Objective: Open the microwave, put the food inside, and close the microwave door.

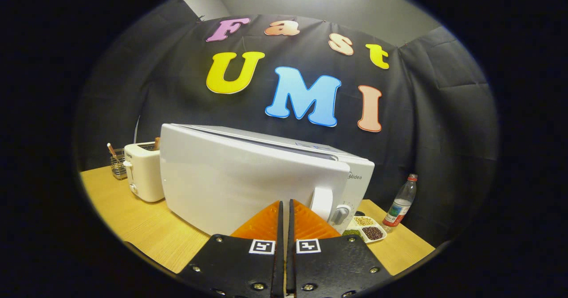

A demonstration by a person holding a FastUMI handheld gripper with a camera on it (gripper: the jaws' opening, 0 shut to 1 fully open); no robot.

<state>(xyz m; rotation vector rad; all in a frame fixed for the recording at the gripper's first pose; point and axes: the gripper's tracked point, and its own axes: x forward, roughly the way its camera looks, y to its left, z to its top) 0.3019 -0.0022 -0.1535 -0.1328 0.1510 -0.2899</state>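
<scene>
A white microwave (248,174) stands on the wooden table (133,218) just ahead of my fingers. Its door (230,187) stands slightly ajar, with a thin gap along the top and on the handle side. The door handle (322,202) and a round knob (341,213) sit just right of my fingertips. My gripper (285,204) is shut with nothing between its fingers, and its tips rest at or very near the lower door face. The microwave's inside is hidden by the door.
A white toaster (143,171) and a wire holder with utensils (117,162) stand left of the microwave. To its right lie a divided dish of beans (368,229) and a plastic bottle (400,202), near the table's right edge.
</scene>
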